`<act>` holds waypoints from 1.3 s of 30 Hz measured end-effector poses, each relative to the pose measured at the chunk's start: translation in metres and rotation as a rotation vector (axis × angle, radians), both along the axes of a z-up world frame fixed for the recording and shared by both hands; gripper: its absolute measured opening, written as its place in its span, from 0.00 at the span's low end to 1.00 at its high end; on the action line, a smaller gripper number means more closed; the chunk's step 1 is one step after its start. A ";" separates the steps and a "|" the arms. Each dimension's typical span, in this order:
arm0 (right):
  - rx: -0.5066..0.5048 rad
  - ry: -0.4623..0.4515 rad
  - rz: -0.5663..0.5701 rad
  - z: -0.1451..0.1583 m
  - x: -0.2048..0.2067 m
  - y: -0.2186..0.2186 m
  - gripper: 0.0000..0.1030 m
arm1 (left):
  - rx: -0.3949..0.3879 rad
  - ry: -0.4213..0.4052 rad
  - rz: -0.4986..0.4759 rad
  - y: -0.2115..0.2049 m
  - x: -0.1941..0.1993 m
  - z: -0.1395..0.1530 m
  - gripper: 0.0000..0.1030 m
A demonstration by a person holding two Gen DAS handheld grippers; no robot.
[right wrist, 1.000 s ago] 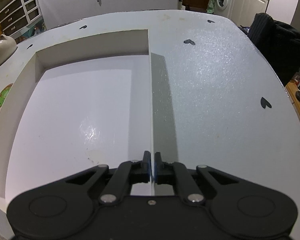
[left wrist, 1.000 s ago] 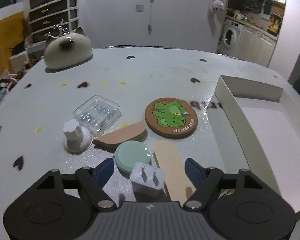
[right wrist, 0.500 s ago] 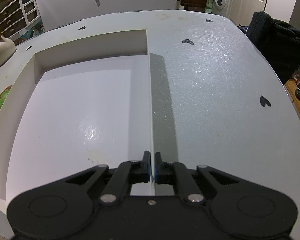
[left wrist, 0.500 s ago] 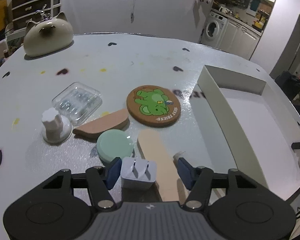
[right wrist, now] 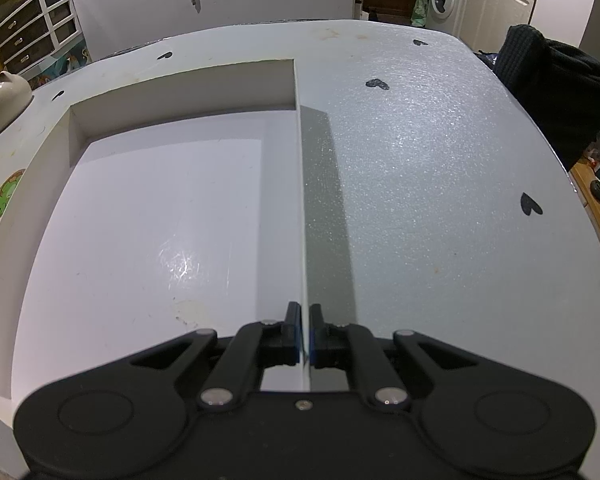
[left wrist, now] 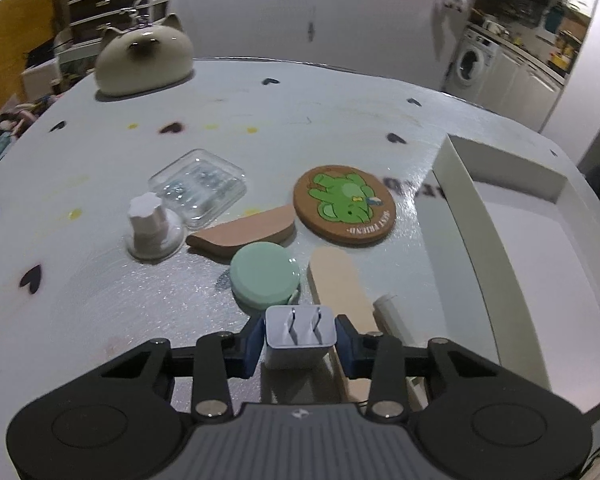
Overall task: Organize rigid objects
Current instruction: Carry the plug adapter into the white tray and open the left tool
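L gripper (left wrist: 299,339), blue-padded jaws just been closing, now clamped on the white plug adapter (left wrist: 299,336), a boxy smooth plastic block w/ two flat metal prongs facing up; whether it's off the table (left wrist: 100,280) can't tell. Just beyond the adapter: mint-green round puck (left wrist: 265,278), smooth, domed. Right of the adapter: pale flat wooden stick w/ rounded end (left wrist: 338,292), running under the gripper, and a small white cylinder (left wrist: 388,310) beside it. Past the puck: terracotta half-moon slab (left wrist: 242,234), then round cork-edged coaster w/ green cartoon print (left wrist: 344,205). Left of the slab: white ribbed knob on a clear disc (left wrist: 150,228) and a clear plastic case of metal bits (left wrist: 198,188). Far behind: glossy cream cat-shaped ceramic (left wrist: 144,60). R gripper (right wrist: 305,330) pinched tight on the thin right wall of the white shallow tray (right wrist: 302,200), matte floor bare.
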State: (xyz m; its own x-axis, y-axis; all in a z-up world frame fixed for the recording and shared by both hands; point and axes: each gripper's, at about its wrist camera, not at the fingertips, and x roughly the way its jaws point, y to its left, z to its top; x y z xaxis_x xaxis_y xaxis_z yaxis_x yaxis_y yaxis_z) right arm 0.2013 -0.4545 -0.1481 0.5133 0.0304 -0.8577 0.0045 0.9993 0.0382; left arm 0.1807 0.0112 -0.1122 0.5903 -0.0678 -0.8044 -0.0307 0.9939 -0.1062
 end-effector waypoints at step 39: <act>-0.037 0.032 0.001 0.000 0.006 0.005 0.06 | -0.076 0.052 -0.175 -0.200 0.217 0.017 0.38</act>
